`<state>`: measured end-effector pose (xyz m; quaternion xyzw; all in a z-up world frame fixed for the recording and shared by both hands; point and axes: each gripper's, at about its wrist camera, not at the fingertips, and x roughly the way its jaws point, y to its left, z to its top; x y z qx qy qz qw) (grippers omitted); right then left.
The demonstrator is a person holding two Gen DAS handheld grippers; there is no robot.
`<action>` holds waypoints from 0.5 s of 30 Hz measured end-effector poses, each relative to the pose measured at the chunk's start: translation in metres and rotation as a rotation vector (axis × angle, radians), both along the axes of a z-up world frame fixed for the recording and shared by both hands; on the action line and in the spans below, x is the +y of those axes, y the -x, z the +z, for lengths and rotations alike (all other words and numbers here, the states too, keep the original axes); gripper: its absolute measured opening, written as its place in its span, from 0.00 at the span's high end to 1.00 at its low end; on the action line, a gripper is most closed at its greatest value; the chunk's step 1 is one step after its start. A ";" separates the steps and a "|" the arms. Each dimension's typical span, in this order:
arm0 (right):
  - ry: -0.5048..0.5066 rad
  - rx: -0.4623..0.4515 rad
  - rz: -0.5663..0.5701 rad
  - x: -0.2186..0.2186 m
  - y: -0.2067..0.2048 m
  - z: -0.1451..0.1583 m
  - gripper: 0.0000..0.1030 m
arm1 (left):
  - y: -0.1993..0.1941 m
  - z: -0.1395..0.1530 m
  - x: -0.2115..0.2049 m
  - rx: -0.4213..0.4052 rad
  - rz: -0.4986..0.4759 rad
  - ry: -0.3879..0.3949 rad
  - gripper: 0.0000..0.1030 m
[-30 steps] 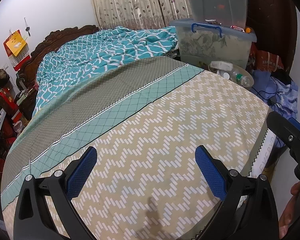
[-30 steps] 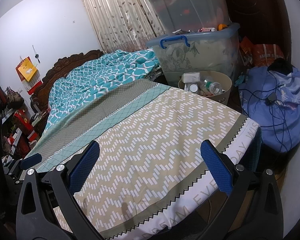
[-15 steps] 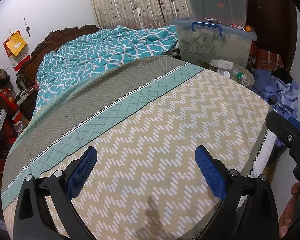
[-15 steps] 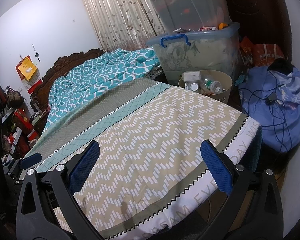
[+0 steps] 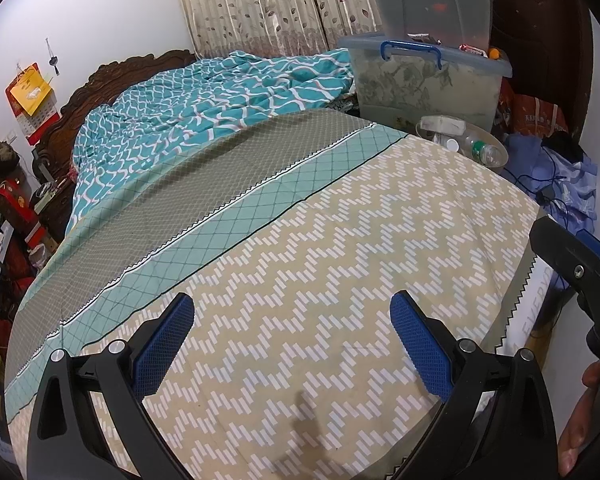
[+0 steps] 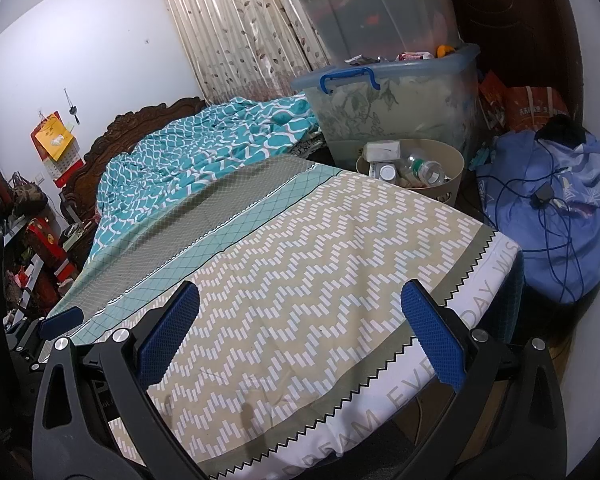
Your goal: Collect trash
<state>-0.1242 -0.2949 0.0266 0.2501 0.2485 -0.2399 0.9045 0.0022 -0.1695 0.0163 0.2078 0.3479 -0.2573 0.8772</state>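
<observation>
A beige waste basket stands on the floor past the far corner of the bed; it holds plastic bottles, a jar and a white box. It also shows in the left wrist view. My left gripper is open and empty over the zigzag-patterned bedsheet. My right gripper is open and empty above the bed's near corner. The right gripper's finger shows at the right edge of the left wrist view.
A teal quilt lies bunched toward the carved headboard. Stacked clear storage bins stand behind the basket. A blue cloth bundle with cables sits on the floor at right. Cluttered shelves line the left.
Both views have shifted very slightly; the basket sits a touch lower in the frames. Both grippers stay open and empty.
</observation>
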 end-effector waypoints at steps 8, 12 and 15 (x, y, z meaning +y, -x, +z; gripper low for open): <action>0.000 0.000 -0.001 0.000 0.000 0.000 0.03 | 0.002 -0.001 0.000 -0.001 -0.005 -0.002 0.08; 0.001 0.001 0.000 0.000 0.000 0.000 0.03 | 0.002 -0.004 0.001 -0.003 -0.011 -0.007 0.08; 0.000 0.000 -0.001 0.000 0.000 0.000 0.03 | 0.002 -0.004 0.000 -0.003 -0.013 -0.009 0.08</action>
